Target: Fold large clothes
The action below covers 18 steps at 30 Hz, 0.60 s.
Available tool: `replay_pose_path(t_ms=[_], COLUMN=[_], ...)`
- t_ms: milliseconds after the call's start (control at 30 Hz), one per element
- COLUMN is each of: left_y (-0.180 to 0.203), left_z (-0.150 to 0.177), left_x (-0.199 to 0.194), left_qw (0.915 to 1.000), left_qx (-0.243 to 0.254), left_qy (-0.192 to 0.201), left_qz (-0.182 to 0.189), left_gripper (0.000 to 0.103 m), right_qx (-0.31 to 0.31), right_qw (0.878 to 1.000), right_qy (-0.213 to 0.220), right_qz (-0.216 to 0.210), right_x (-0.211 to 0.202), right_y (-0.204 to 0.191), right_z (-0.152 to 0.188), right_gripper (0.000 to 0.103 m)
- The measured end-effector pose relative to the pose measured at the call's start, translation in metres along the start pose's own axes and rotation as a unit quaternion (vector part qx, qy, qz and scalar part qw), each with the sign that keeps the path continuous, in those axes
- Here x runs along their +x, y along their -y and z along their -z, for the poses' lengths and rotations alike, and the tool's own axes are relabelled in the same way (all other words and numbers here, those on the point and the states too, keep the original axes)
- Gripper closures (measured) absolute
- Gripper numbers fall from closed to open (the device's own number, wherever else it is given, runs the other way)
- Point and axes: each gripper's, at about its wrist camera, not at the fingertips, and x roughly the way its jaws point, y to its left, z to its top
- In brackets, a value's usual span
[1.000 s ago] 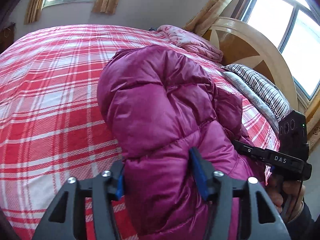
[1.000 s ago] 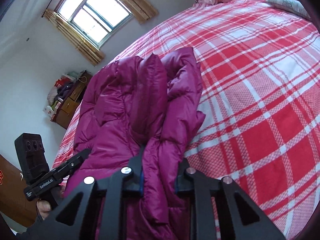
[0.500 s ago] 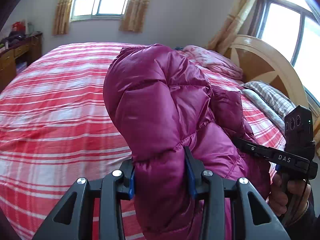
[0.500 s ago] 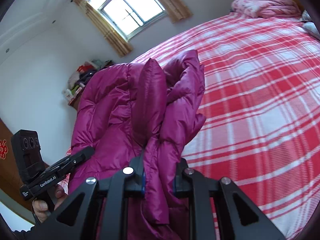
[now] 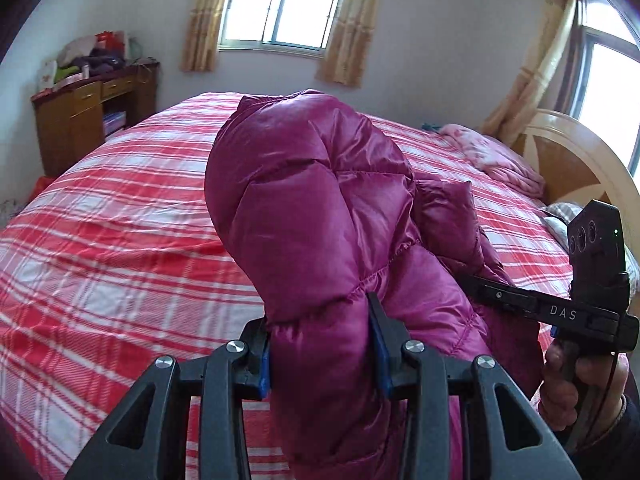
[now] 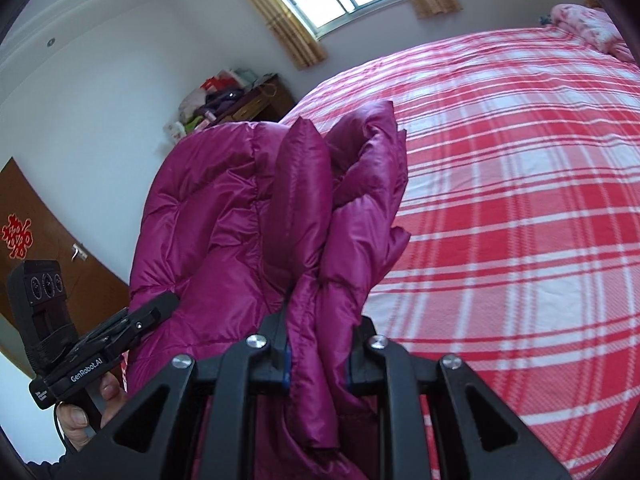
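The bed (image 5: pixel 120 240) is big and wide, with a red and white checked cover. It lies ahead of both tools and below them, with lots of bare cover to land on.

The purple puffy coat (image 5: pixel 320 216) is up in the air over the near part of the bed. It bulges up in a big lump in front of the tools, and the rest hangs down past them — where its bottom edge ends is out of view. It stretches from side to side between the two hands, so each hand has one end and neither one is closer.

The left tool (image 5: pixel 320 344) has a thick fold of coat squeezed between its blue pads. The right tool (image 6: pixel 318 356) pinches a thinner bunch of layers, with its jaws close together.

I think the coat must go forward and down onto the bed next — both ends together, so it lands flat.
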Motion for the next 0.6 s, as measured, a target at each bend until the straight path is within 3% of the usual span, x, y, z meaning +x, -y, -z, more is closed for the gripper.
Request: replay_pose_path(t_ms=[333,600], left_y=[-0.058,-0.084], left_z=[0.011,0.016], left_x=[-0.01,-0.007], left_qw=[0.9986,0.997], left_qx=[-0.035,-0.051], left_qy=[0.004,-0.002], left_qz=[-0.04,-0.058], left_gripper=[0.064,0.064], right_qx=[-0.03,-0.042], right_qw=[0.999,0.997], right_qy=[-0.037,-0.058], right_qz=[-0.012,-0.015], right_x=[0.062,0.089], right_y=[-0.024,-0.035], right_z=[-0.017,-0.011], right_gripper=[0.082,0.082])
